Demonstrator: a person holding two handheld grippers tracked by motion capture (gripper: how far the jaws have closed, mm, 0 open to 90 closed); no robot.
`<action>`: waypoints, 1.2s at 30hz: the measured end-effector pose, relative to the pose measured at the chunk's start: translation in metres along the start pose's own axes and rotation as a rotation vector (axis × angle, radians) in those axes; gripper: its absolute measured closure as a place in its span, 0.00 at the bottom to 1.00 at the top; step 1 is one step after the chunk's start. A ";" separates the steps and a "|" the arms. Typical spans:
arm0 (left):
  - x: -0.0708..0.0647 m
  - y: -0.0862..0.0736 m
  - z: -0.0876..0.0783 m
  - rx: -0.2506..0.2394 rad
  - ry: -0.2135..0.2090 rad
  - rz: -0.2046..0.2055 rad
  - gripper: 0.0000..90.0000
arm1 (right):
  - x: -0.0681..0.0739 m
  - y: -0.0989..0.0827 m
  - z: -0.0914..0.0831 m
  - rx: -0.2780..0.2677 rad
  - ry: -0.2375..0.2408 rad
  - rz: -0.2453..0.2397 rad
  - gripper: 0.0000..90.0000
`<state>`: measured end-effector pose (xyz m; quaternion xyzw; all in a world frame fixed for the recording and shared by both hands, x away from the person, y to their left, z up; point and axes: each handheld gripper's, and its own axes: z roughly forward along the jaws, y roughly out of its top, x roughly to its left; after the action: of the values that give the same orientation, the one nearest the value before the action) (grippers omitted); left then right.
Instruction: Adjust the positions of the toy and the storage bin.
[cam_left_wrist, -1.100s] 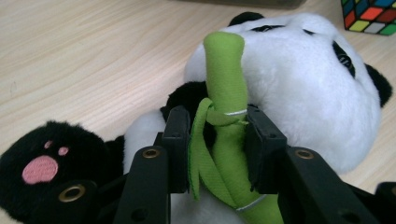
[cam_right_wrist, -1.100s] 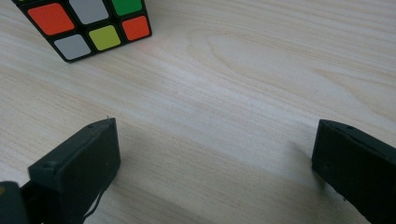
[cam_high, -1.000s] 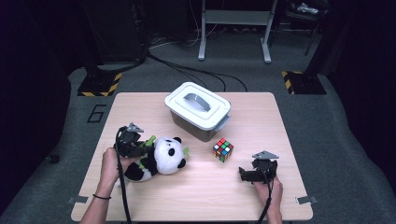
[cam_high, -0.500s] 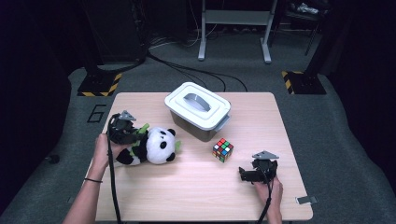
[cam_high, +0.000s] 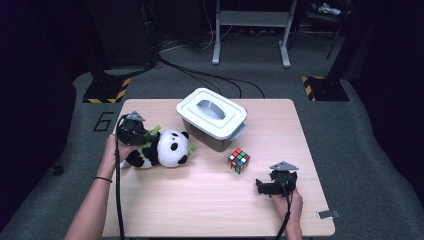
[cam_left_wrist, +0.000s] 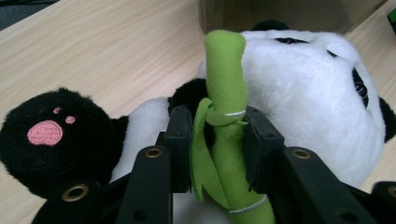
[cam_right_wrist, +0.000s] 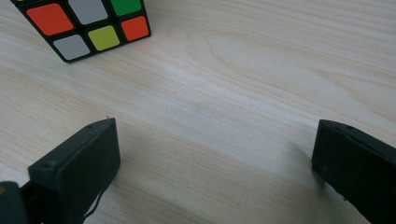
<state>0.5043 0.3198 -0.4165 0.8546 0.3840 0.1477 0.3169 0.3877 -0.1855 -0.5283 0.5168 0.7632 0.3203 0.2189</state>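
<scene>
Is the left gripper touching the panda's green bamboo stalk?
Touching. In the left gripper view, the left gripper has both black pads pressed against the green bamboo stalk on the plush panda, pinching it between them.

The plush panda (cam_high: 162, 150) is black and white, with pink pads stitched on a black paw, and carries a bright green bamboo stalk (cam_left_wrist: 226, 116). The puzzle cube (cam_high: 238, 160) has a black frame with red, orange, yellow, green and white squares. The surface (cam_high: 200, 200) is pale wood grain; the lidded box (cam_high: 212, 117) is grey and white.
</scene>
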 end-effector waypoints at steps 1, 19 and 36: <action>0.000 0.001 0.000 0.005 0.003 -0.002 0.72 | 0.000 0.000 0.000 0.000 0.000 0.000 0.00; -0.023 -0.015 -0.044 -0.082 0.063 -0.092 0.15 | 0.000 0.001 0.000 0.009 0.012 -0.006 0.00; -0.063 -0.088 -0.066 -0.123 0.109 -0.129 0.04 | -0.001 0.002 -0.003 -0.002 0.011 -0.023 0.00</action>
<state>0.3804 0.3457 -0.4250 0.7977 0.4450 0.1968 0.3563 0.3871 -0.1866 -0.5251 0.5060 0.7699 0.3212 0.2190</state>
